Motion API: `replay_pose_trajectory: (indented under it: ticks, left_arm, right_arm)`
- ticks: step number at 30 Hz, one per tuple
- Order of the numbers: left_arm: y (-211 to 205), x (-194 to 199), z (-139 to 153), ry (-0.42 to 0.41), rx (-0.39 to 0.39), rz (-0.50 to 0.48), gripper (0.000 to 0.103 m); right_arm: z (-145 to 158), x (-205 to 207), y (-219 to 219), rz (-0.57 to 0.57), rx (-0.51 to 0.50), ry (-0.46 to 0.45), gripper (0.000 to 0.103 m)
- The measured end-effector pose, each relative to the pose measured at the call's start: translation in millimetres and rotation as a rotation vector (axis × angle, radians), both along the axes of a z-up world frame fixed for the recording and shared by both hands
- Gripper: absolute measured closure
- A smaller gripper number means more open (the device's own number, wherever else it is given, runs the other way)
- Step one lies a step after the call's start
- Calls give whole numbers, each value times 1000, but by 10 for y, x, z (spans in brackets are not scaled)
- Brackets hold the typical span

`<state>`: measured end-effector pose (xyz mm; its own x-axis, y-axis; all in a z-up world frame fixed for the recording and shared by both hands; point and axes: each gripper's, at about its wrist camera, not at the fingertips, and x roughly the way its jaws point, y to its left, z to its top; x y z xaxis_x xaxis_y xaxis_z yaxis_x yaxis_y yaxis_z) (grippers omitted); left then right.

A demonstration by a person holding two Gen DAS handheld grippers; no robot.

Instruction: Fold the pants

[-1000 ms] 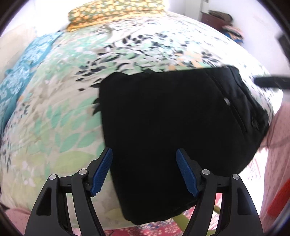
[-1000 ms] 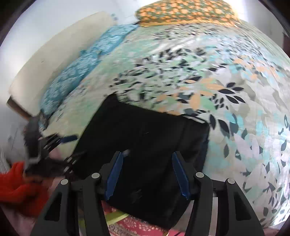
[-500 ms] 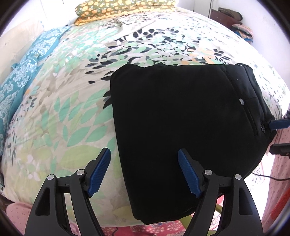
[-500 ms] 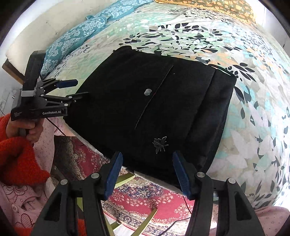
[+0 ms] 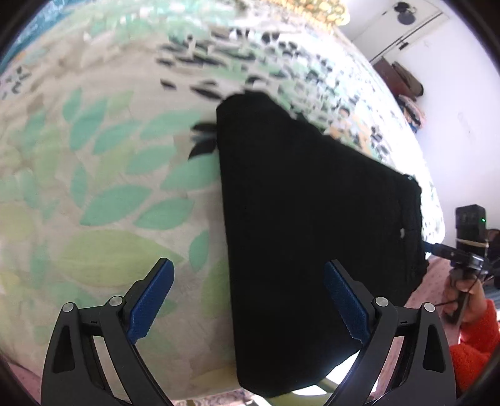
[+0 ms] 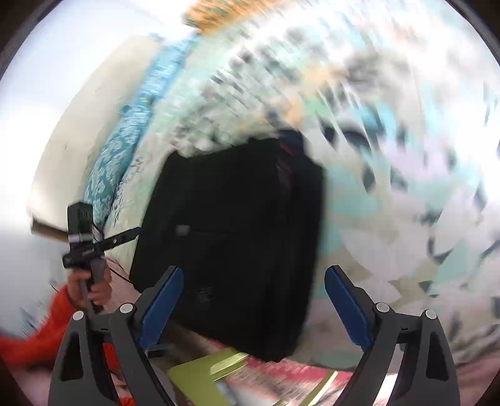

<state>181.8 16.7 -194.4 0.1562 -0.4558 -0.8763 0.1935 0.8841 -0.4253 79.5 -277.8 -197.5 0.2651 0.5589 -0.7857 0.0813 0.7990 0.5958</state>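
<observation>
Both jaw sets just opened wide, nothing pinched. Left hand-held gripper (image 5: 247, 299) straddles the folded black pants' (image 5: 306, 225) left edge, lower centre. Right hand-held gripper (image 6: 253, 306) frames the pants' near edge. Pants lie on the leaf-print bed (image 5: 93, 193).

A bed covered by a pale sheet printed with green, teal and black leaves (image 5: 103, 200) carries folded black fabric pants (image 5: 306, 218) lying flat at its near edge. A yellow-orange patterned pillow (image 5: 309, 9) rests at the far end.
</observation>
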Motion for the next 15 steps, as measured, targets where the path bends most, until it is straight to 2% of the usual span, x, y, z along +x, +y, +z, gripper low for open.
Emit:
replay_pose_trajectory:
  ticks: [2,4,5,6,7,8,9,10,11,15]
  left_arm:
    - [-61,-1,-87,16,4,-13,4]
    - [-134,-17,-75,5,-11,-10,2]
    - [-194,-27,-73,14,-44,-26,4]
    - [-246,-27,-72,26,-80,-47,23]
    - [-319,-45,-60,30,-85,-66,36]
    - [-387,-71,-12,-8,-19,-69,49]
    - [-413,-84,29,-26,-5,-74,69]
    - [-412,-92,108,-43,-17,-72,77]
    - [-393,-84,174,-47,-40,-69,81]
    - [-407,56,592,-135,-79,-64,82]
  right_arm:
    - [-95,40,13,4,60,-8,10]
    - [-146,82,15,-7,219,-14,12]
    - [-164,91,33,-2,224,-11,17]
    - [-171,94,64,23,200,-10,35]
    - [-173,85,73,35,185,-11,44]
    - [-166,66,51,24,203,-15,50]
    - [-131,53,37,19,212,-24,56]
    - [-66,35,49,24,207,-44,58]
    - [8,29,67,31,207,-65,60]
    - [427,199,166,74,222,-161,63]
